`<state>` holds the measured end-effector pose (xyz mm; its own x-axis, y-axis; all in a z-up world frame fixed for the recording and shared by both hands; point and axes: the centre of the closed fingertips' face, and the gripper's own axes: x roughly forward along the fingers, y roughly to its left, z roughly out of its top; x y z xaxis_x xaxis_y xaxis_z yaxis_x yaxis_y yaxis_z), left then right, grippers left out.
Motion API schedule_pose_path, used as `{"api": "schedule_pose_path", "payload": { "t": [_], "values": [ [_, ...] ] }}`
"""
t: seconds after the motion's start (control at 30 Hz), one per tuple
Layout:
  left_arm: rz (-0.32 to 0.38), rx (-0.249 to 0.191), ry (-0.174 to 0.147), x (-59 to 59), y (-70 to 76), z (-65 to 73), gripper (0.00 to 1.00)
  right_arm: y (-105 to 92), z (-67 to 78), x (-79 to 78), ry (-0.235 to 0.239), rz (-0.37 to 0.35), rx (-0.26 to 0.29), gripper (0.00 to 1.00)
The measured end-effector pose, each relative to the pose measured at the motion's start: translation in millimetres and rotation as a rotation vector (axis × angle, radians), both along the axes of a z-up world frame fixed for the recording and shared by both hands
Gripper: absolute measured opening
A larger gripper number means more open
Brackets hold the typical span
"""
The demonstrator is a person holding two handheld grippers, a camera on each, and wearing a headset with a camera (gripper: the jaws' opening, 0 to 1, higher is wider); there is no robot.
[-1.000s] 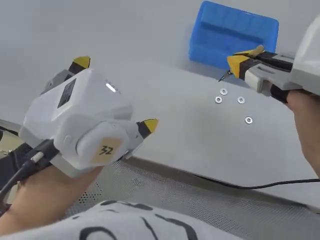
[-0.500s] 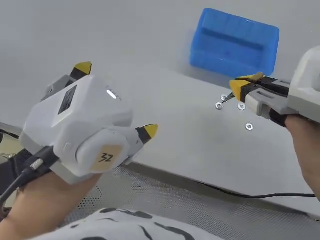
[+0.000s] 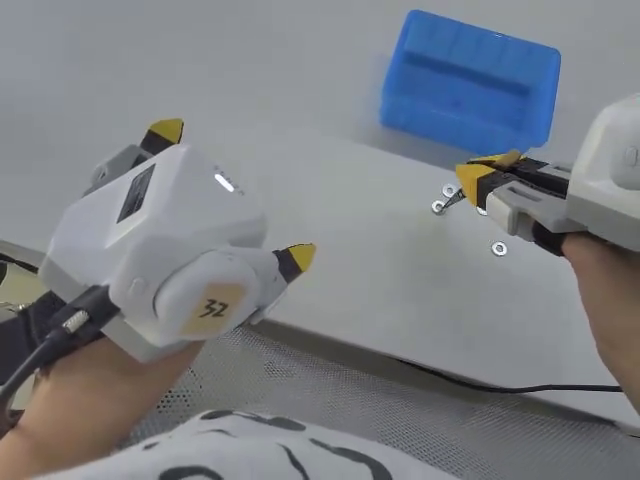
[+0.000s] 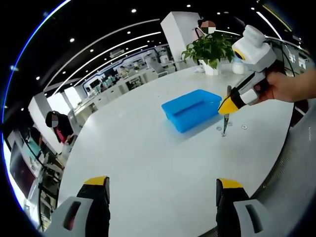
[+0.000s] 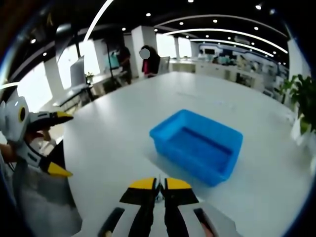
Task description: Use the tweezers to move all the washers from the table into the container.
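At a white tabletop (image 3: 350, 250), a person holds a hand-held gripper in each hand. The right hand-held gripper (image 3: 478, 172) is clenched on a pair of slim tweezers (image 3: 455, 197), its yellow-tipped jaws pressed close together around them. The tweezers slant down to the small metal washers (image 3: 437, 208) lying loose on the right of the tabletop. Their tip sits just beside two of the washers, and whether it touches one cannot be told. A third washer (image 3: 499, 248) lies nearer, a little apart. The blue container (image 3: 470, 85) stands on the far side of the washers, its opening upward. The left hand-held gripper (image 3: 232, 193) hangs released at the near left, jaws spread wide and grasping nothing, well apart from the washers.
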<state>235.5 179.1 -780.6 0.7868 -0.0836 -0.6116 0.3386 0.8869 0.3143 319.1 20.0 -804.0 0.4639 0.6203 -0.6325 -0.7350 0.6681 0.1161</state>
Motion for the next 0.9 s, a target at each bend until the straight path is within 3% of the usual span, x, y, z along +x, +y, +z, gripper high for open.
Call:
{"api": "schedule_pose_path", "payload": {
  "t": [0.27, 0.43, 0.9],
  "values": [
    [0.000, 0.003, 0.003, -0.2, 0.3, -0.4, 0.91, 2.6, -2.0, -0.1, 0.001, 0.007, -0.007, 0.03],
    [-0.001, 0.004, 0.002, -0.4, 0.5, -0.2, 0.91, 3.1, -1.3, -0.7, -0.035, 0.034, -0.051, 0.02],
    [-0.004, 0.007, 0.004, -0.8, 0.7, -0.8, 0.90, 6.5, 11.5, -2.4, -0.006, 0.038, -0.033, 0.01]
  ]
}}
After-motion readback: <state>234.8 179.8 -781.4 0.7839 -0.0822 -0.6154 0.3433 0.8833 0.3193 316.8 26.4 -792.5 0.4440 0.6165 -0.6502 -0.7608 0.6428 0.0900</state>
